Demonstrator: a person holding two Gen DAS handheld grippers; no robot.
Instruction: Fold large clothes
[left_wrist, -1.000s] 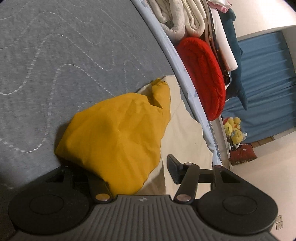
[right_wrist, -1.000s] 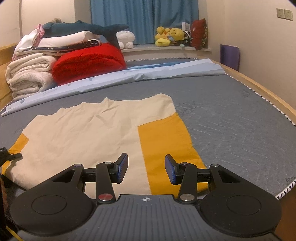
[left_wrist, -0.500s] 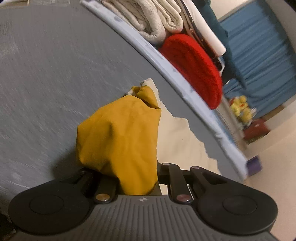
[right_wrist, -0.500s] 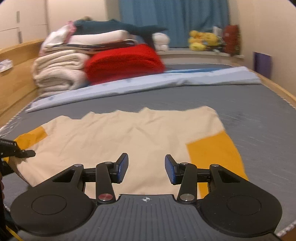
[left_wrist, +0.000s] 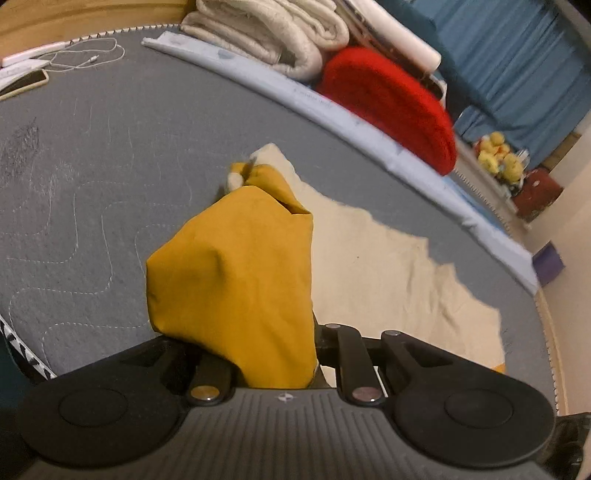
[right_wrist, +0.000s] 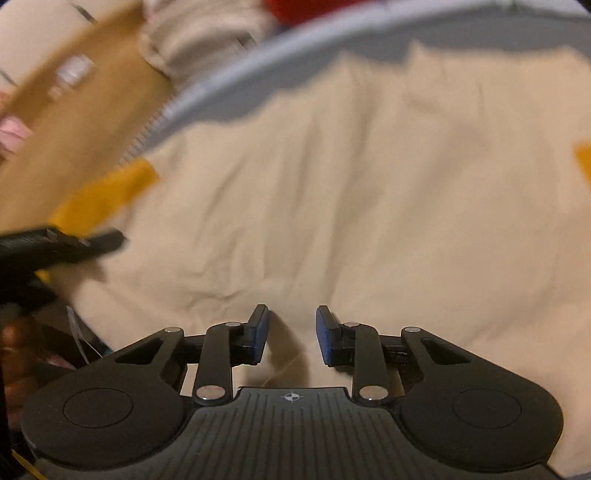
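Note:
A large cream garment with mustard-yellow sleeves lies spread on the grey mattress. My left gripper is shut on the yellow sleeve, which is bunched and lifted over the fingers, hiding the tips. In the right wrist view the cream garment fills the frame. My right gripper is open and empty, close above the cloth's near edge. The left gripper shows at the left by the yellow sleeve.
A light blue sheet, folded white blankets and a red cushion lie along the far side of the bed. A phone and a white cable lie at the far left. Plush toys sit by blue curtains.
My left gripper closed on the yellow sleeve and lifted it, turning right. My right gripper swung left and dropped low toward the cream cloth, still open.

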